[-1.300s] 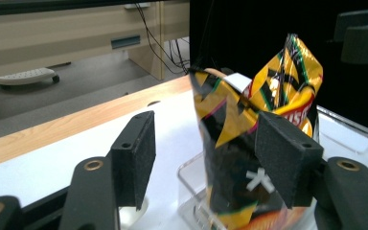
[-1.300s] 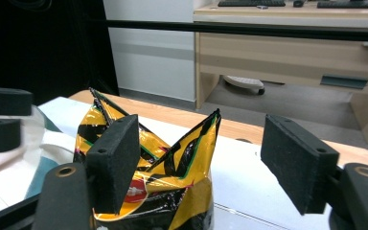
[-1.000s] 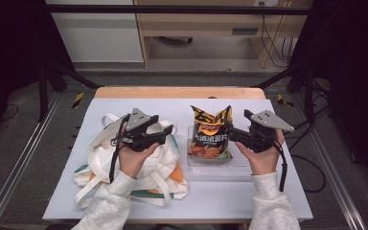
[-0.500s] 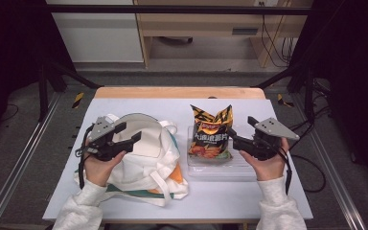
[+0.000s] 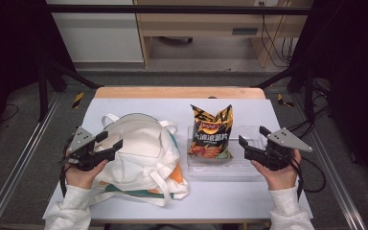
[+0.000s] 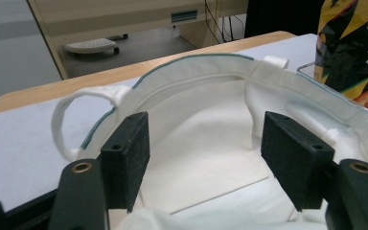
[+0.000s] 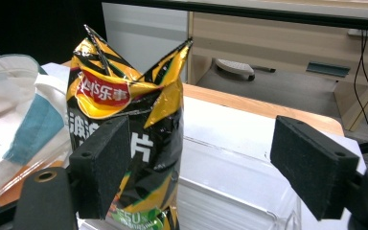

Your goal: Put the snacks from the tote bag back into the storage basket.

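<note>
Table point(image 5: 139, 103): tote bag point(image 5: 141, 151) hides orange cloth point(image 5: 176, 173).

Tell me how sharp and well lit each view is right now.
High view: even light on the white table, dark surround, soft detail. Left gripper view: white canvas tote bag sharp, near jaws slightly soft. Right gripper view: glare on the black-and-yellow foil chip bag; clear plastic tray hard to read.

Left gripper point(image 5: 106, 143): held in left hand point(image 5: 81, 173), jaws wide apart, nothing between the pads point(image 6: 127, 158), pointing right and away. Right gripper point(image 5: 250, 141): held in right hand point(image 5: 279, 173), jaws wide apart, nothing gripped, pointing left. Both forearms in white sleeves point(image 5: 68, 211), entering from the near edge.
</note>
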A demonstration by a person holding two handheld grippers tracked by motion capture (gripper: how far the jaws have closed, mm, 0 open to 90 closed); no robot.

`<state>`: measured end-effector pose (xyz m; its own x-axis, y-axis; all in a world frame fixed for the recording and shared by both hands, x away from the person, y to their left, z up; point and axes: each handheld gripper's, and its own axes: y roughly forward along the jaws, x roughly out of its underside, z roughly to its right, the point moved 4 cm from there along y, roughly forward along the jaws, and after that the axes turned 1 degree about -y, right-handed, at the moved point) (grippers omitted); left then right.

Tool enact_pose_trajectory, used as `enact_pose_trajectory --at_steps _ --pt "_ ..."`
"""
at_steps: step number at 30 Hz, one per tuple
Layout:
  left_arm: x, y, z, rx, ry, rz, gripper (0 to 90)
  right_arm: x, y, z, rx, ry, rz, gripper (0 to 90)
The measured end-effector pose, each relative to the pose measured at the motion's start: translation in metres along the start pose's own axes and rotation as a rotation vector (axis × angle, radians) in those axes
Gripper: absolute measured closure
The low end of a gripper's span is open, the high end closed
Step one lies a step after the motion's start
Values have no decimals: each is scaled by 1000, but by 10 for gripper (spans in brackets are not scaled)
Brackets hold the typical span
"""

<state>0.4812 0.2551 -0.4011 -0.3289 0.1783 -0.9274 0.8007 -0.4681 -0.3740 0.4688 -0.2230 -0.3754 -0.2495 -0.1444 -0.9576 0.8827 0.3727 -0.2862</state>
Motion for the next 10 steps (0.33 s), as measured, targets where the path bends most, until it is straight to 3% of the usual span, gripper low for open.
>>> enact_pose_trajectory --at_steps 10 --pt "20 -10 -13 -30 27 -23 372 11 -5 7 13 5 -15 214"
